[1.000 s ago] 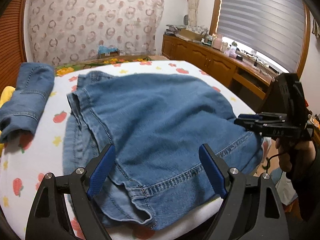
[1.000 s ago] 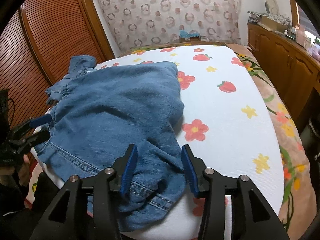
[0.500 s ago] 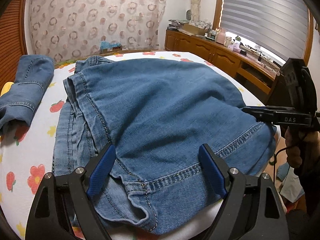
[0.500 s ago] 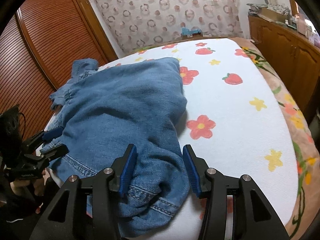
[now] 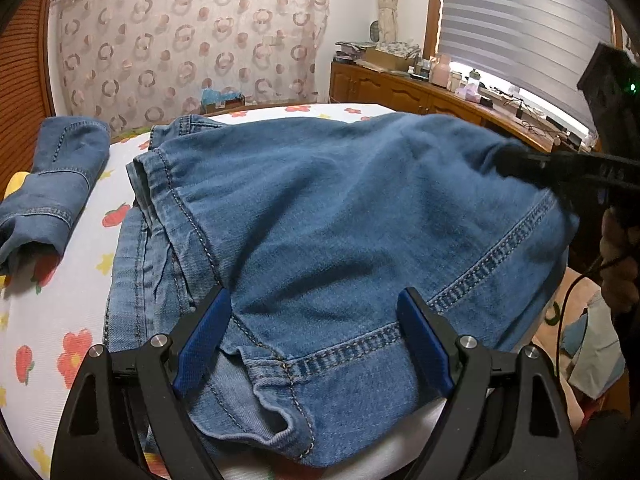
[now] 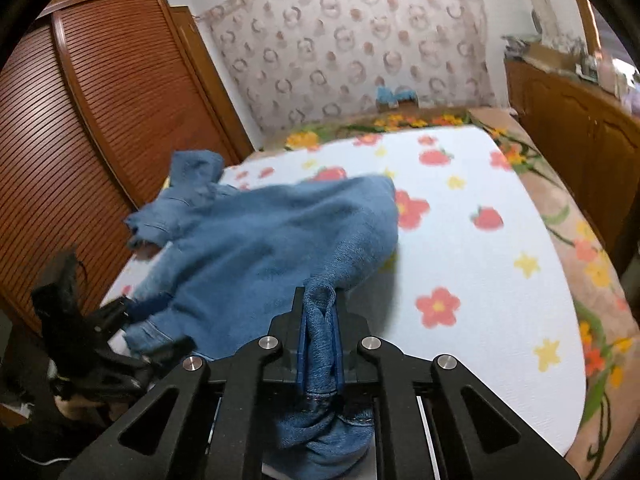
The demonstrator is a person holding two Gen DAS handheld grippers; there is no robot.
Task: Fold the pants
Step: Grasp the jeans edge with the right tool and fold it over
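Observation:
Blue denim pants [image 5: 340, 200] lie spread over the near end of the bed. My left gripper [image 5: 312, 300] stands open over the stitched hem at the near left corner; the cloth lies between its blue pads [image 5: 200, 332] without being pressed. My right gripper [image 6: 318, 304] is closing, and its pads pinch a bunched fold of the pants [image 6: 260, 240] and hold it a little above the sheet. In the left wrist view the right gripper [image 5: 508, 162] bites the pants' right edge. The left gripper [image 6: 154, 326] shows at the lower left of the right wrist view.
A second folded denim garment [image 5: 56, 176] lies at the bed's left side. The flowered white sheet [image 6: 480, 280] is bare to the right of the pants. A slatted wooden wardrobe [image 6: 100, 120] stands left of the bed, and low wooden cabinets [image 5: 400, 88] line the right wall.
My right gripper's jaws have shut on the pants' edge and lifted it, bunching the denim. The left gripper has kept open and nearly still.

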